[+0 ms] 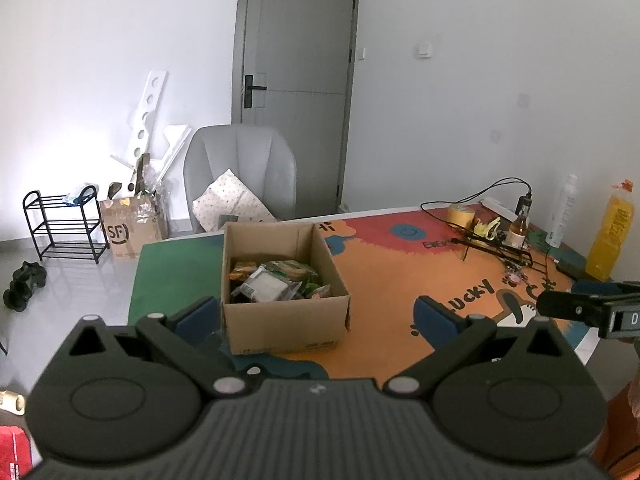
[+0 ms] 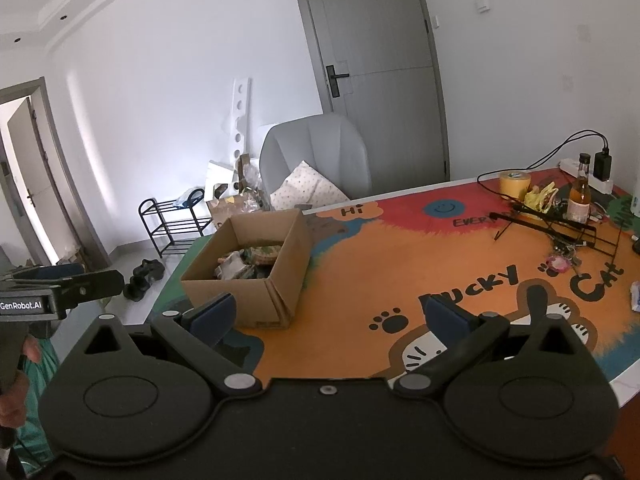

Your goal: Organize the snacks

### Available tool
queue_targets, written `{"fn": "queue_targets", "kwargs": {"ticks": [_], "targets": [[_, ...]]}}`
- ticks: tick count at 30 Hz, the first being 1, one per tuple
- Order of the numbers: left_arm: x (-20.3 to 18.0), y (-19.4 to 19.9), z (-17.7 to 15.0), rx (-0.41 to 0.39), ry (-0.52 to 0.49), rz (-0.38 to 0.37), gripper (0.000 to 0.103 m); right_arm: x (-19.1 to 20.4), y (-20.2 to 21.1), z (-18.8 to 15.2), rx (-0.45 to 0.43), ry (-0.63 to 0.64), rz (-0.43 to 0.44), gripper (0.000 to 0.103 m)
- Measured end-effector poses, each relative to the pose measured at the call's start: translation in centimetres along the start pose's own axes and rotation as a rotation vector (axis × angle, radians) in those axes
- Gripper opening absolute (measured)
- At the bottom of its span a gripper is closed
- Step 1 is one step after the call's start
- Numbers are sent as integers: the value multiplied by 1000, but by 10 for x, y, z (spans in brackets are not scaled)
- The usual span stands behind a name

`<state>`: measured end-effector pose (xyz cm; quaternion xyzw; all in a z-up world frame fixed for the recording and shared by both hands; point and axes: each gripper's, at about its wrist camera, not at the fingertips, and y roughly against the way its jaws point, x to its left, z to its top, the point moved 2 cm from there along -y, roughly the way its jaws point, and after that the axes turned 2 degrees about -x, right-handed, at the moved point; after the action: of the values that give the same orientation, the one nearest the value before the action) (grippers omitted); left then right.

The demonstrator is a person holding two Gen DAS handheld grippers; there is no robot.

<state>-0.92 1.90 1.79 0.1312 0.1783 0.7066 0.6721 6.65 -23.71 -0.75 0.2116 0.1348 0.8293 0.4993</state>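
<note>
A colourful cartoon mat (image 2: 360, 264) covers the bench. At its far right stand a tape roll (image 2: 515, 184), a glass bottle (image 2: 579, 196) and tangled cables (image 2: 560, 152). A grey chair (image 1: 240, 168) sits beyond. Both the left gripper (image 1: 316, 316) and right gripper (image 2: 330, 316) hang spread wide and empty. The cardboard box (image 1: 280, 292) of snack packets (image 1: 276, 280) rests just ahead of the left gripper, ahead-left of the right one.

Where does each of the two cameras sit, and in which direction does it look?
Left wrist: sits on the left tongs, open, facing the cardboard snack box straight ahead; the right tongs' side shows at the right edge.
Right wrist: sits on the right tongs, open, facing the cartoon table mat; a hand grips the left tongs' handle at left.
Shared: box, mat, grey chair, door.
</note>
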Motion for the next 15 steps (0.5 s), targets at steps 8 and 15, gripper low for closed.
{"fn": "queue_targets", "kwargs": {"ticks": [8, 15], "targets": [[1, -4, -1, 4, 6, -7, 103, 3, -1, -2, 0, -6, -5, 103], [-1, -7, -1, 12, 7, -7, 103, 6, -4, -3, 15, 5, -8, 103]]}}
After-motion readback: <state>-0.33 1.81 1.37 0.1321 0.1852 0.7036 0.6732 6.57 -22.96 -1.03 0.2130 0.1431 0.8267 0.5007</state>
